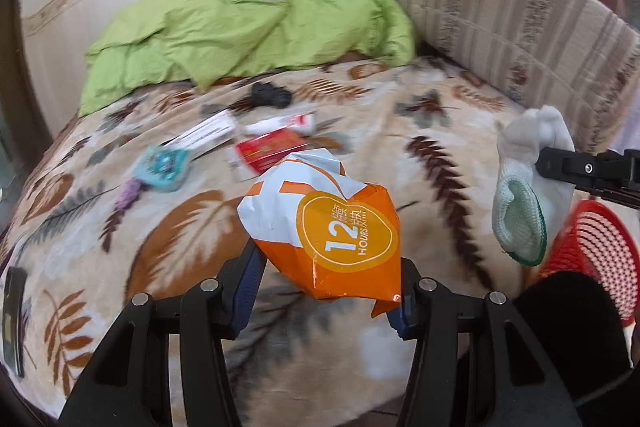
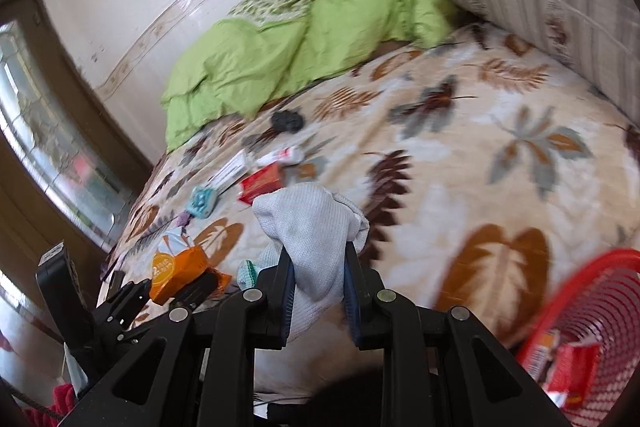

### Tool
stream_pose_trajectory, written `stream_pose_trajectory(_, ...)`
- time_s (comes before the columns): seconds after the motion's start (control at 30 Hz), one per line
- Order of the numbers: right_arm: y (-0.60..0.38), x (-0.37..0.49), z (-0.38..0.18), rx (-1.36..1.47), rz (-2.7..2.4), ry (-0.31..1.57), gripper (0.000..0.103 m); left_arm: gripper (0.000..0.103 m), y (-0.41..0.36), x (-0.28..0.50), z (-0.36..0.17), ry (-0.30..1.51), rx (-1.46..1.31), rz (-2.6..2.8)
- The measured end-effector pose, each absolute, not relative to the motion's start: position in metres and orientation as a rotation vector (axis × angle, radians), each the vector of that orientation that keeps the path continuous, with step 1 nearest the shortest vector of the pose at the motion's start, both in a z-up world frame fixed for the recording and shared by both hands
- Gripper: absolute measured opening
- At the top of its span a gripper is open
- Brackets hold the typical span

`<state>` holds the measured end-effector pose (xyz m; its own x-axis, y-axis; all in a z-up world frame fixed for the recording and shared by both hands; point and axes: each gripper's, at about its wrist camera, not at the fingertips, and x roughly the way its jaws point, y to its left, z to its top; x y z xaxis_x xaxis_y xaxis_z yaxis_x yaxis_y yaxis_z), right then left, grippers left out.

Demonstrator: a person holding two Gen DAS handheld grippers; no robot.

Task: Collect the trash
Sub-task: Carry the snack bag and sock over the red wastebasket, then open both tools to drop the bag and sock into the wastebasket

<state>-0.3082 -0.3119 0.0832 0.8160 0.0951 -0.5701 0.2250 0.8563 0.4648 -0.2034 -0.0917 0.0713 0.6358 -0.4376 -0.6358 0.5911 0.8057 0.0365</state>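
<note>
While clenched in left tool (image 1: 326, 291), orange wrapper (image 1: 332, 227) judged light, crinkly, slippery; white glove (image 2: 314, 247), soft, limp, pinched mid-fabric by right tool (image 2: 318, 291).

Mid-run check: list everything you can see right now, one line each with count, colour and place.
wrapper: 1, orange and white, in left gripper
sock: 1, white, in right gripper
basket: 1, red, right of bed edge, red packets inside
red packet: 1, mid-bed
tube: 1, white and red, mid-bed
white box: 1, mid-bed
teal item: 1, left of red packet
black item: 1, near duvet
duvet: 1, green, far end
bed cover: 1, leaf print
left gripper: 1, black
right gripper: 1, black
</note>
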Motion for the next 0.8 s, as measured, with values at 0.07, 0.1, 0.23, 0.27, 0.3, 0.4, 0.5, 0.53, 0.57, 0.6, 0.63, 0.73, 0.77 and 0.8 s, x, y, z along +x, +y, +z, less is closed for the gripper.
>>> stream_pose_trajectory(0.07, -0.333, -0.33, 0.086, 0.565, -0.13, 0.603, 0.023, 0.052, -0.109, -0.213, 0.081, 0.642, 0.264, -0.658)
stream_pose_trajectory(0.1, -0.343, -0.343, 0.088, 0.571, -0.164, 0.595, 0.023, 0.052, -0.118, -0.218, 0.085, 0.638, 0.273, -0.693)
stream_pose_trajectory(0.23, -0.385, -0.396, 0.092, 0.599, -0.305, 0.56, 0.023, 0.052, -0.17, -0.252, 0.105, 0.625, 0.312, -0.874)
stream_pose_trajectory(0.27, -0.395, -0.409, 0.092, 0.609, -0.339, 0.553, 0.024, 0.052, -0.18, -0.258, 0.108, 0.63, 0.316, -0.912)
stream_pose_trajectory(0.3, -0.402, -0.419, 0.093, 0.613, -0.368, 0.549, 0.024, 0.052, -0.191, -0.265, 0.11, 0.634, 0.32, -0.949)
stream_pose_trajectory(0.4, -0.423, -0.45, 0.093, 0.618, -0.458, 0.536, 0.024, 0.052, -0.225, -0.288, 0.116, 0.658, 0.336, -1.063)
stream_pose_trajectory(0.5, -0.44, -0.475, 0.094, 0.636, -0.52, 0.526, 0.025, 0.052, -0.253, -0.307, 0.117, 0.681, 0.355, -1.145)
stream_pose_trajectory(0.53, -0.444, -0.481, 0.095, 0.638, -0.541, 0.521, 0.025, 0.052, -0.262, -0.314, 0.116, 0.689, 0.363, -1.168)
stream_pose_trajectory(0.57, -0.448, -0.487, 0.095, 0.64, -0.557, 0.517, 0.025, 0.053, -0.273, -0.322, 0.116, 0.697, 0.372, -1.192)
stream_pose_trajectory(0.6, -0.451, -0.491, 0.096, 0.64, -0.568, 0.515, 0.025, 0.053, -0.276, -0.324, 0.115, 0.699, 0.375, -1.203)
stream_pose_trajectory(0.63, -0.454, -0.495, 0.096, 0.635, -0.581, 0.515, 0.025, 0.053, -0.286, -0.33, 0.114, 0.702, 0.38, -1.22)
stream_pose_trajectory(0.73, -0.458, -0.503, 0.095, 0.626, -0.61, 0.519, 0.045, 0.07, -0.299, -0.337, 0.109, 0.728, 0.404, -1.252)
stream_pose_trajectory(0.77, -0.459, -0.502, 0.095, 0.626, -0.619, 0.517, 0.054, 0.07, -0.3, -0.338, 0.107, 0.734, 0.402, -1.251)
stream_pose_trajectory(0.8, -0.46, -0.504, 0.094, 0.625, -0.63, 0.51, 0.054, 0.07, -0.297, -0.337, 0.106, 0.737, 0.399, -1.253)
